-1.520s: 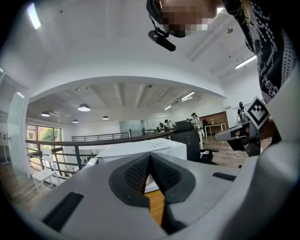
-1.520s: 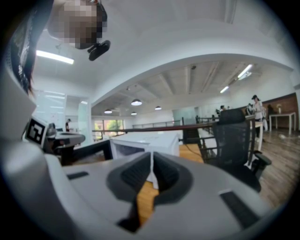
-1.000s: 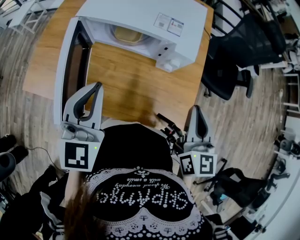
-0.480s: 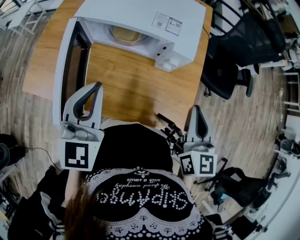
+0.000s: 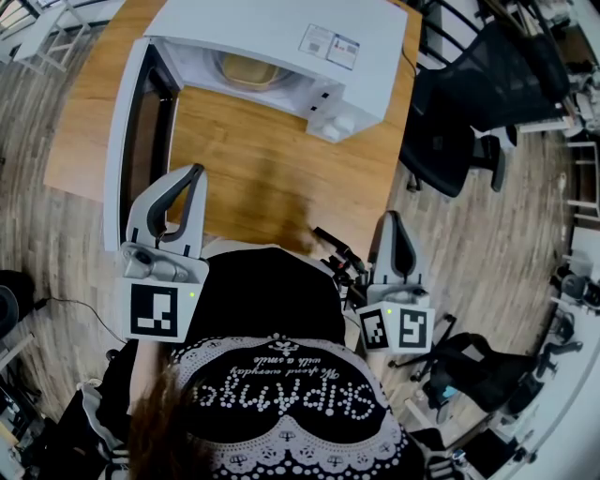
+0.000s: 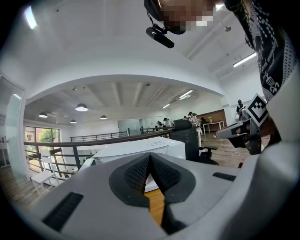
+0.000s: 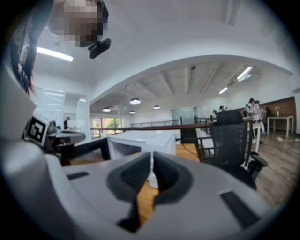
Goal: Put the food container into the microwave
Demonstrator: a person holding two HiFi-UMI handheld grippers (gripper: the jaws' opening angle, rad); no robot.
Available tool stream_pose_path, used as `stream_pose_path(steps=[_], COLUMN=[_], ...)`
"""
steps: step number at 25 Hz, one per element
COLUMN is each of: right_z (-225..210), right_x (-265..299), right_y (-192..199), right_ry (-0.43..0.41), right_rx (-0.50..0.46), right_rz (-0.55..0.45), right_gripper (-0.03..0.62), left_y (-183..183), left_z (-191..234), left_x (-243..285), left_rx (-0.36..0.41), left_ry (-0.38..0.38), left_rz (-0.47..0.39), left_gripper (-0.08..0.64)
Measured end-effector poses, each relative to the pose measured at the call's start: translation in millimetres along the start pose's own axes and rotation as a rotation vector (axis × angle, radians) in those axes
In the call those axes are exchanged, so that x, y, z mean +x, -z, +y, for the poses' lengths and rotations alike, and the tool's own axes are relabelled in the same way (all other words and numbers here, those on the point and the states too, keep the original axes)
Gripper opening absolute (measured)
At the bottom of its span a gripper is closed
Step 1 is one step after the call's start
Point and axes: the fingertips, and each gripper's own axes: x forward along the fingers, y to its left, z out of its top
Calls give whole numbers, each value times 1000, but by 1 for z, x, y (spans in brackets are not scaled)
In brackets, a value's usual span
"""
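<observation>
**The food container (image 5: 251, 70) sits inside the microwave (image 5: 281, 28)**

It lies well ahead of both grippers, long axis across the cavity. The door (image 5: 141, 141) hangs open at left, nearer the left gripper (image 5: 194, 172) than the right gripper (image 5: 392, 218). Both have jaws pressed together, empty.

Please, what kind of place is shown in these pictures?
Probably an open office or lab space, perhaps on an upper floor: black office chairs stand on wood flooring, a railing runs behind, and round ceiling lights show above. A white microwave sits open on a wooden table.
</observation>
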Motion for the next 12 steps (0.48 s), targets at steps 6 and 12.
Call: stream_pose_path(steps=[6, 12], right_z=[0, 0], right_x=[0, 1], right_y=[0, 2], right_ry=[-5, -6], right_rx=[1, 1], right_rz=[-2, 4], right_gripper=[38, 38], left_y=[-1, 0], left_z=[0, 1], left_x=[-1, -2], left_rx=[-5, -1], left_ry=[-8, -14], left_rz=[-4, 0], left_gripper=[30, 31])
